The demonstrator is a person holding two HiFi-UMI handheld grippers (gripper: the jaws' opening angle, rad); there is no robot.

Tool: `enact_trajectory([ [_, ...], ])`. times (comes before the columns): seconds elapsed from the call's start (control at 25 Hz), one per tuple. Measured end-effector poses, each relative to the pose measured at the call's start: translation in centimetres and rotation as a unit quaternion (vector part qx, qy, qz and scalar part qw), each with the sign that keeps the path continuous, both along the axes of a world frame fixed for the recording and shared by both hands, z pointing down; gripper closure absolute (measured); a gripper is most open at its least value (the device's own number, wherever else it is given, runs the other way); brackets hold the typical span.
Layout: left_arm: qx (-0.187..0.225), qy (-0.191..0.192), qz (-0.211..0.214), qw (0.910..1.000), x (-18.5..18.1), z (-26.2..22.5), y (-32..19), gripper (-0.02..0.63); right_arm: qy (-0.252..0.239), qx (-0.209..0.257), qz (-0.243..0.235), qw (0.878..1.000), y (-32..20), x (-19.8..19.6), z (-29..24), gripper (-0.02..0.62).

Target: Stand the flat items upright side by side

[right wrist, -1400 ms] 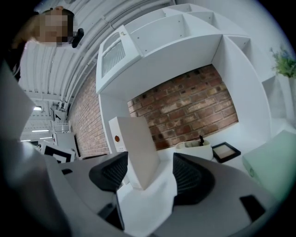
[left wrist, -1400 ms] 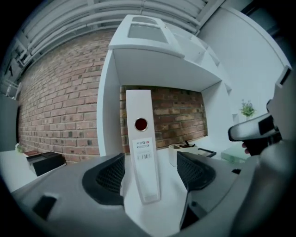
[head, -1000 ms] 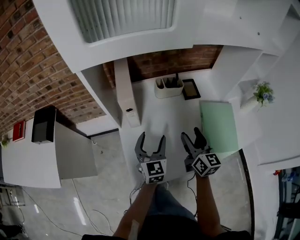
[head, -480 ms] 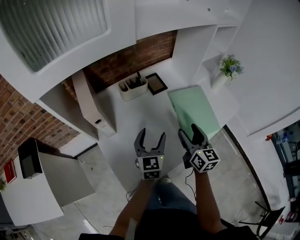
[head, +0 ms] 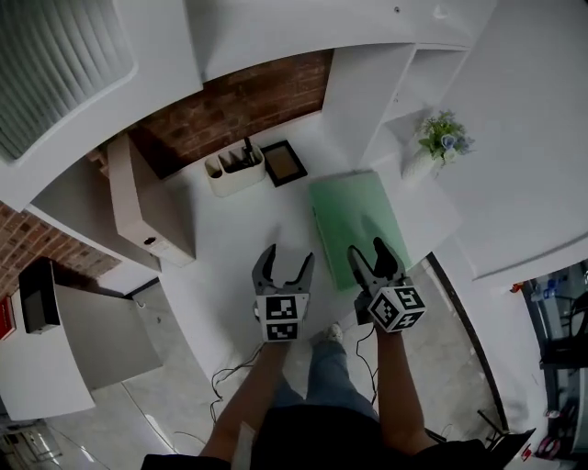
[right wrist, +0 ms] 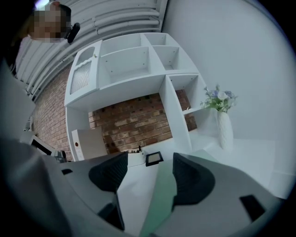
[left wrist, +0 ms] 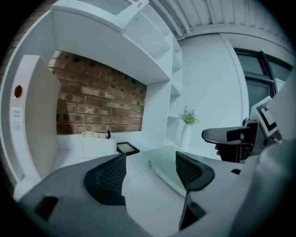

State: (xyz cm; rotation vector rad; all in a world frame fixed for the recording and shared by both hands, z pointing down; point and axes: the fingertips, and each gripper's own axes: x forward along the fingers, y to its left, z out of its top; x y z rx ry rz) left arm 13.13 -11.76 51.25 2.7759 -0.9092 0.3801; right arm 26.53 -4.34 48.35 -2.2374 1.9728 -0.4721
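Lying flat on the table (head: 241, 234), the green folder (head: 354, 218) runs lengthwise away from the person, its near end just ahead of the right gripper (head: 369, 253), farther from the left gripper (head: 287, 258); both grippers are open and empty.

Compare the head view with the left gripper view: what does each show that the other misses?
Head view only: the floor with cables, the person's legs and a black box far left. Left gripper view only: a dark-framed window and the ceiling. Both: the green folder lying flat, the white file box upright, the pen holder, the black frame, the flower vase, and the left claw and right claw, open, gripping nothing.
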Motion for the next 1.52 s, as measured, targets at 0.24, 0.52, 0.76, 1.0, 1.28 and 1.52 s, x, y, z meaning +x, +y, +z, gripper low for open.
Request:
enact_trajectory([
  [0.24,-0.052,-0.022,-0.015,0.9983,6.1,2.8,0.6,0.285,-0.002,-0.029,-0.036,0.999,-1.4,7.0,1.7,0.296],
  [0.52,-0.157,-0.036,-0.027,0.9866,10.4,7.5,-0.4,0.285,0.002,-0.100,-0.062,0.993,-2.7,13.4,5.7,0.296],
  [0.76,-0.222,-0.060,-0.023,0.9729,12.1,9.9,-1.4,0.283,-0.018,-0.193,-0.078,0.978,-3.0,16.5,10.5,0.291],
  [1.0,-0.267,-0.089,-0.009,0.9597,13.5,11.7,-1.2,0.281,-0.031,-0.262,-0.107,0.959,-3.4,17.5,13.9,0.278],
  [1.28,-0.291,-0.112,-0.001,0.9502,14.6,13.1,-1.0,0.281,-0.047,-0.288,-0.139,0.946,-4.0,18.0,15.5,0.270],
  [1.52,-0.315,-0.108,0.015,0.9427,15.4,13.2,-1.3,0.281,-0.077,-0.288,-0.161,0.941,-4.6,18.6,16.0,0.265],
])
